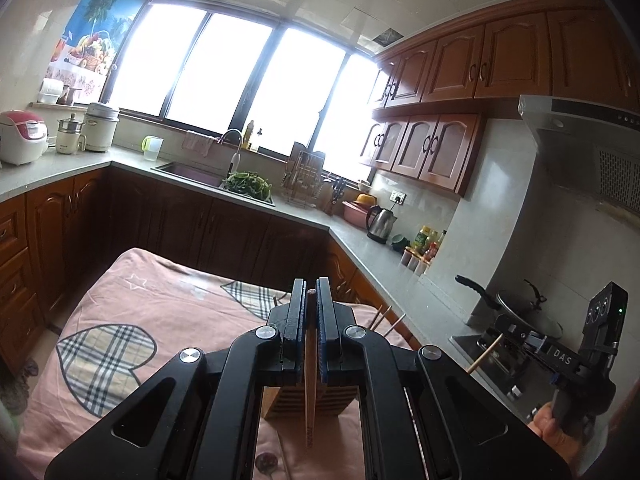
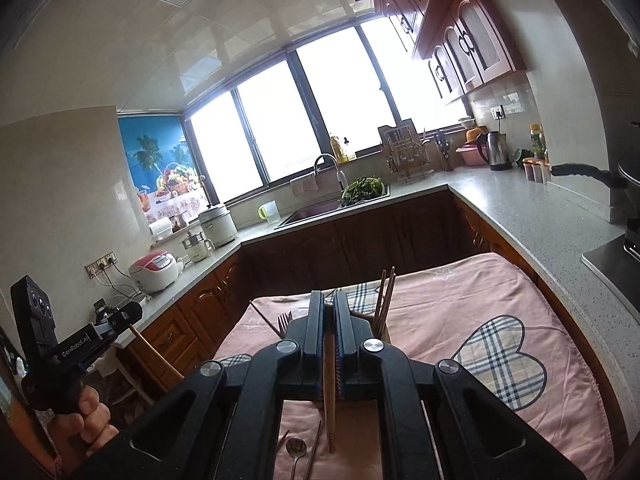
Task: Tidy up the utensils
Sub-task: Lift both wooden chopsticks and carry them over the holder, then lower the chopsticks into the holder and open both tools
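My left gripper (image 1: 310, 285) is shut on a wooden chopstick (image 1: 309, 408) that hangs down between its jaws, above a slatted wooden holder (image 1: 280, 400) on the pink cloth. My right gripper (image 2: 329, 297) is shut on another wooden chopstick (image 2: 330, 408), also hanging down. In the left wrist view the right gripper (image 1: 500, 332) shows at the right edge with its chopstick (image 1: 484, 355). In the right wrist view, several chopsticks (image 2: 385, 300) and a fork (image 2: 285, 322) stand upright behind my jaws. A spoon (image 2: 296, 449) and loose chopsticks (image 2: 316, 452) lie on the cloth below.
The pink cloth with checked hearts (image 2: 500, 356) covers the table. Kitchen counters (image 1: 384, 256) wrap around behind it, with a sink (image 1: 192, 172), a kettle (image 1: 381, 224) and a rice cooker (image 1: 22, 136). A pan (image 1: 520, 304) sits on the stove at right.
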Demonstrator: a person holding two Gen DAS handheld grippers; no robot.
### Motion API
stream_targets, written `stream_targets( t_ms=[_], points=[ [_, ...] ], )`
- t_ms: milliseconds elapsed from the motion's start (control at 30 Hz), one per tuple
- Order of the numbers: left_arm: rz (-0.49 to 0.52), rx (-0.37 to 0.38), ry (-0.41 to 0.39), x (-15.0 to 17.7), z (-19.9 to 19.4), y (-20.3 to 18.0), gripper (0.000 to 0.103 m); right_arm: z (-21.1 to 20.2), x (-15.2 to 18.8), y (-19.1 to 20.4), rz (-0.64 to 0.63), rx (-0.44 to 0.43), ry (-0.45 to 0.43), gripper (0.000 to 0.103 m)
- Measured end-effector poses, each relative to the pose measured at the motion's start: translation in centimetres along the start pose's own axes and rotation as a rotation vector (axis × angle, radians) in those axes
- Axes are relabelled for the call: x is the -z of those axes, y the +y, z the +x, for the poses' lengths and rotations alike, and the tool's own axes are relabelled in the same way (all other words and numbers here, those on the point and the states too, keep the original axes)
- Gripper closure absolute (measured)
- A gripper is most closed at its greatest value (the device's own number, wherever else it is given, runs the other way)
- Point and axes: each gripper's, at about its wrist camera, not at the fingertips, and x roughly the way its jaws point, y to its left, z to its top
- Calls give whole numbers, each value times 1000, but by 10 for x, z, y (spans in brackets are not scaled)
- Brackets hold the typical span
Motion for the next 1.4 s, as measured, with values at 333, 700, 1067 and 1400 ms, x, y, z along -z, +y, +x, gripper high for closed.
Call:
stream_targets(
  t_ms=[333,700,1067,1400],
  points=[
    [-23,-10,-68,-33,65,-1,99,38,-49,-16,10,29,-94,98],
    [-49,-50,7,-4,130,18,99,104,-33,-42,17,49,-47,98],
    [-62,-83,108,40,157,37,98,153,15,-70,78,63,97,98],
    [-59,-76,145,50,163,38,98,162,24,-72,93,61,129,98]
  ],
)
